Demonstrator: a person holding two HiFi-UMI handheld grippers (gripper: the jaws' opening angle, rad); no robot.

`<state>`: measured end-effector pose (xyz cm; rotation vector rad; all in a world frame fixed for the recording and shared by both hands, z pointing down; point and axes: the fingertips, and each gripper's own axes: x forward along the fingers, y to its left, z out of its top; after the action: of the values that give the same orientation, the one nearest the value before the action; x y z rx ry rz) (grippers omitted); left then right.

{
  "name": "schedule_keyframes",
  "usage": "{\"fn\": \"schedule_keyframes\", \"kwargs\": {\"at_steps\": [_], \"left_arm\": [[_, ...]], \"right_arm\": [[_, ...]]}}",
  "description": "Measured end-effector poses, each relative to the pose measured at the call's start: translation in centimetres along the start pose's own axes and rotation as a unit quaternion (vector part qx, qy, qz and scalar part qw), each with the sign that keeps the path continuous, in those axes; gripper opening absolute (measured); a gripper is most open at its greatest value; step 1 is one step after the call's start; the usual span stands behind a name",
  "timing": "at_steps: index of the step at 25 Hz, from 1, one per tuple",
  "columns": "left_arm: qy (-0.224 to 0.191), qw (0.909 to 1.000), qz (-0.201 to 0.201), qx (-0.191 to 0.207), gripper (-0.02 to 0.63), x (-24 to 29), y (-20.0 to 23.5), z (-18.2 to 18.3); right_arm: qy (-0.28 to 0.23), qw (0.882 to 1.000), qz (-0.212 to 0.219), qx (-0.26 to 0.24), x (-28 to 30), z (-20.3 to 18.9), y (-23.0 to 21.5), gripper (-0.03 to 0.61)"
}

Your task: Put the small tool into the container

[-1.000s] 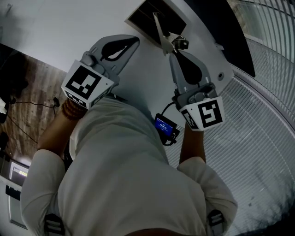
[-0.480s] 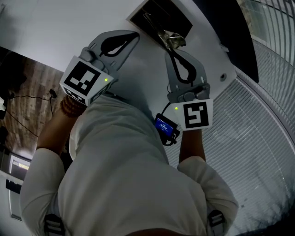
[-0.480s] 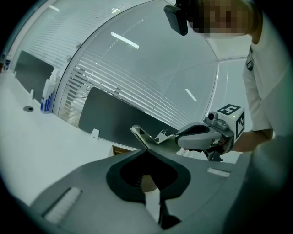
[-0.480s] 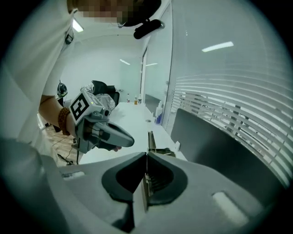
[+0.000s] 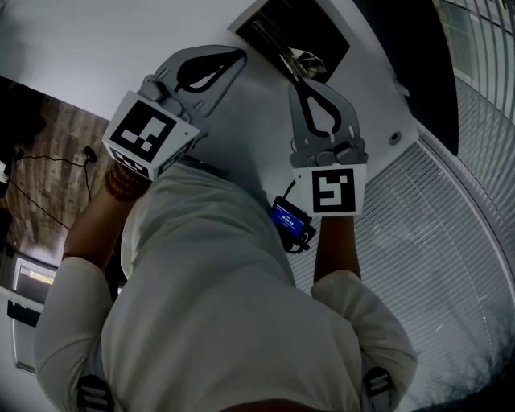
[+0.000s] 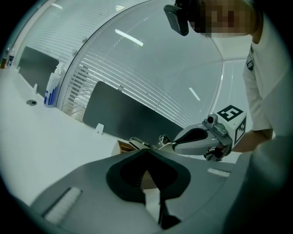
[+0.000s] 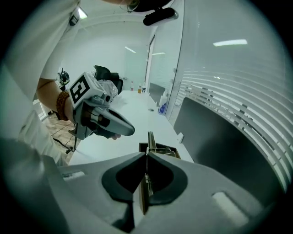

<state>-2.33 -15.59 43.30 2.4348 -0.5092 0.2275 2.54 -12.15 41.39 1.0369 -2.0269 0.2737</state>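
Note:
My right gripper (image 5: pixel 301 74) is shut on a thin metal tool (image 5: pixel 283 55), whose free end reaches over the dark open container (image 5: pixel 310 22) at the far side of the white table (image 5: pixel 96 40). In the right gripper view the tool (image 7: pixel 150 140) sticks out past the closed jaws, with the container (image 7: pixel 167 150) just beyond. My left gripper (image 5: pixel 241 55) hovers to the left of the container, shut with nothing in it. The left gripper view shows the right gripper (image 6: pixel 198 138) holding the tool (image 6: pixel 141 142) above the container (image 6: pixel 122 146).
A dark panel (image 6: pixel 132 118) runs along the slatted blinds (image 5: pixel 451 209) behind the container. A spray bottle (image 6: pixel 51 89) stands farther along the table. Wooden floor with cables (image 5: pixel 48 161) lies past the table's left edge. A small device with a blue screen (image 5: pixel 290 219) hangs at the person's waist.
The right gripper has turned and carried the tool from standing beside the container to lying over its opening. The left gripper has hardly moved.

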Motion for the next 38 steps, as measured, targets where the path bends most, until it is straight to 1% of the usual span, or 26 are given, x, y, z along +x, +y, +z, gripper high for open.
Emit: {"fn": "schedule_keyframes", "kwargs": {"at_steps": [9,14,20,23,29,38], "left_arm": [[0.003,0.9999,0.008,-0.013,0.003,-0.1,0.6,0.1],[0.003,0.9998,0.014,-0.016,0.003,0.2,0.9,-0.4],[-0.003,0.9992,0.021,-0.035,0.003,-1.0,2.5,-1.2],[-0.007,0.9987,0.028,-0.041,0.003,-1.5,3.0,-1.5],[-0.008,0.9978,0.03,-0.058,0.003,-1.9,3.8,-1.6],[-0.007,0.9972,0.037,-0.065,0.003,-1.9,3.6,-2.2]], "right_arm": [[0.048,0.999,0.014,-0.007,1.2,-1.3,0.0,0.009],[0.064,0.998,0.023,-0.017,2.0,-2.3,0.3,0.009],[0.088,0.995,0.039,-0.02,4.4,-2.5,1.5,0.01],[0.09,0.995,0.046,-0.014,4.6,-2.6,1.8,0.011],[0.1,0.993,0.058,-0.011,5.8,-2.1,2.2,0.011],[0.101,0.992,0.071,-0.011,6.2,-2.9,2.4,0.012]]}}
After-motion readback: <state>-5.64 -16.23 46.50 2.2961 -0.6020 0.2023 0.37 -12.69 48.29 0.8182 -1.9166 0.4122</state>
